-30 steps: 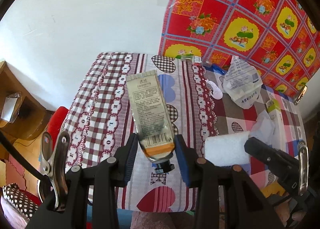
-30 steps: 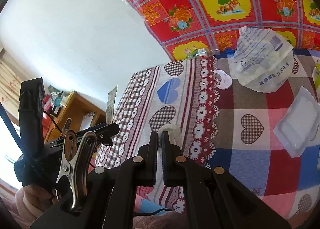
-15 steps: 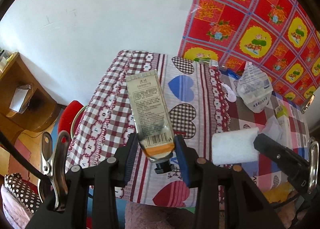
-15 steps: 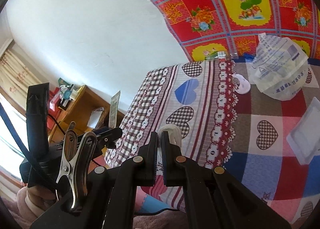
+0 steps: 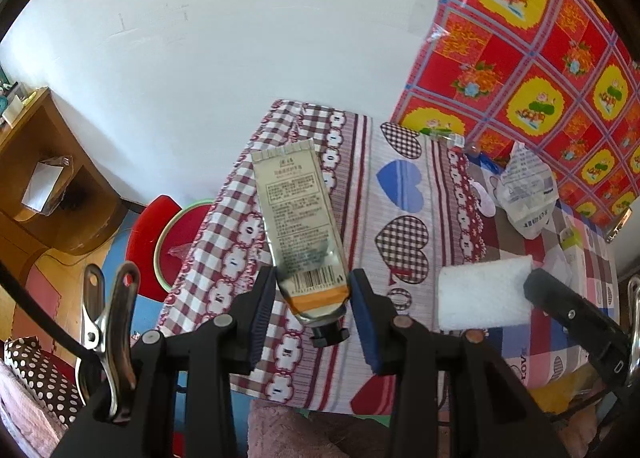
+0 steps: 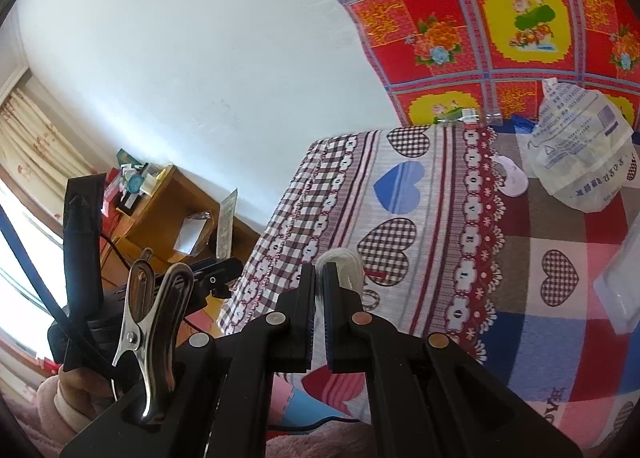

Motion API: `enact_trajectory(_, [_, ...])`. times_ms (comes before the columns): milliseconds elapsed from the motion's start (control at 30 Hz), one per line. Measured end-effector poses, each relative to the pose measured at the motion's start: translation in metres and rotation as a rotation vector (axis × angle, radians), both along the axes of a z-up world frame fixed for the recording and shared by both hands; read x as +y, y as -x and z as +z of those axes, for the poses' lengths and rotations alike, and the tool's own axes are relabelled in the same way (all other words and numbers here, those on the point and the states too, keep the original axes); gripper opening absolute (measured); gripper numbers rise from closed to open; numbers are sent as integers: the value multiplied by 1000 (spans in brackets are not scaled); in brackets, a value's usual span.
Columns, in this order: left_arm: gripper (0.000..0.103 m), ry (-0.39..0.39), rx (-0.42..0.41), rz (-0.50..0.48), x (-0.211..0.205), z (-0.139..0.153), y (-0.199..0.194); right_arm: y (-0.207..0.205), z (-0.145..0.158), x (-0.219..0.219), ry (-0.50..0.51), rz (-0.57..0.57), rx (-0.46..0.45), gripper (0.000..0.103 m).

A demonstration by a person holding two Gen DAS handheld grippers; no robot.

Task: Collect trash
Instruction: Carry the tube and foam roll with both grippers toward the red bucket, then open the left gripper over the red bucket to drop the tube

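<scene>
Between the left gripper's point(image 5: 312, 298) fingers sits a flat cream tube point(image 5: 298, 214), pinched near its black cap, standing up over the table point(image 5: 404, 162) edge. The right gripper point(image 6: 319, 290) has its fingers squeezed together on a white foam piece point(image 6: 348, 268). Both bits of trash look picked up, so the carrying step seems under way. Next they likely need to go to the red bin point(image 5: 176, 234) on the floor by the table. More trash, like a crinkly plastic bag point(image 6: 580, 154), lies on the heart-patterned cloth. White wall behind.
</scene>
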State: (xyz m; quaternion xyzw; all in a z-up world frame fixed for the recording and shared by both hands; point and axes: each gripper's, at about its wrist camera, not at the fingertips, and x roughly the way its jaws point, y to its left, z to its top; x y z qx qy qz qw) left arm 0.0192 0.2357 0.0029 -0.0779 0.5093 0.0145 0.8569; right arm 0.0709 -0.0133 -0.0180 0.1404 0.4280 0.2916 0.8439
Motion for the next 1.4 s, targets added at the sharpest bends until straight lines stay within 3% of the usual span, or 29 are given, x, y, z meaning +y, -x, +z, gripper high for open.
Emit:
enact_trajectory(733, [40,27,13,24,95,-14,-21,-14,6,80,14,-16,14,5])
enact_trajectory(1400, [40,52,88,107,188,-84,-57,-48,-9,155,60,38,58,5])
